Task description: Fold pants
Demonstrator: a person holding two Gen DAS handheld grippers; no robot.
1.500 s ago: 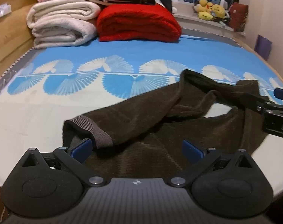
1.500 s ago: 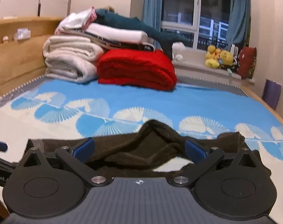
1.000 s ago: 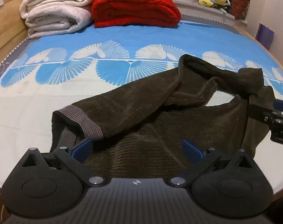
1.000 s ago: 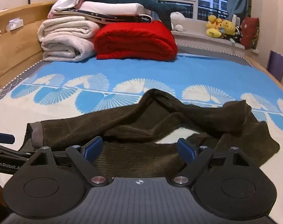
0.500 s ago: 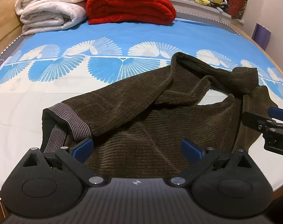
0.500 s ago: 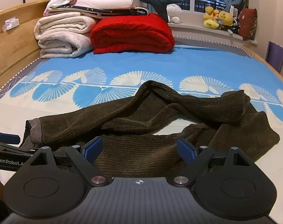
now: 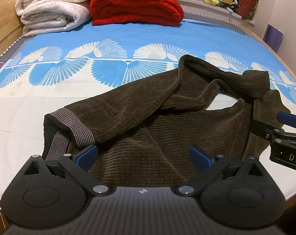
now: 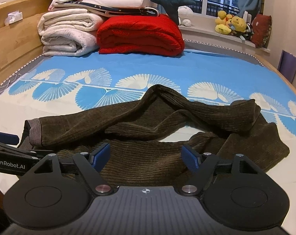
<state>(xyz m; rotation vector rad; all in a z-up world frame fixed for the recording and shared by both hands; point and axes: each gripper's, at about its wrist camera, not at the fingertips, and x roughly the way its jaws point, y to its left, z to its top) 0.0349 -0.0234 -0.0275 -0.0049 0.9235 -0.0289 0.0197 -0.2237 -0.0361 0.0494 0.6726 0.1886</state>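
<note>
Dark brown corduroy pants (image 7: 167, 121) lie crumpled on the bed, with a grey ribbed cuff (image 7: 75, 125) at the near left and the legs twisted over each other. My left gripper (image 7: 144, 156) is open and empty, just above the pants' near edge by the cuff. My right gripper (image 8: 146, 156) is open and empty over the near middle of the pants (image 8: 148, 129). The right gripper also shows at the right edge of the left wrist view (image 7: 284, 133); the left gripper shows at the left edge of the right wrist view (image 8: 9, 148).
The bed sheet (image 7: 128, 37) is blue with white fan shapes. Folded white blankets (image 7: 52, 9) and a red blanket (image 7: 136, 5) are stacked at the far end. A wooden frame (image 8: 15, 45) runs along the left. Plush toys (image 8: 232, 25) sit on the window sill.
Both grippers have drawn back toward the bed's near edge and risen a little. The pants have been let down and now lie slack on the sheet.
</note>
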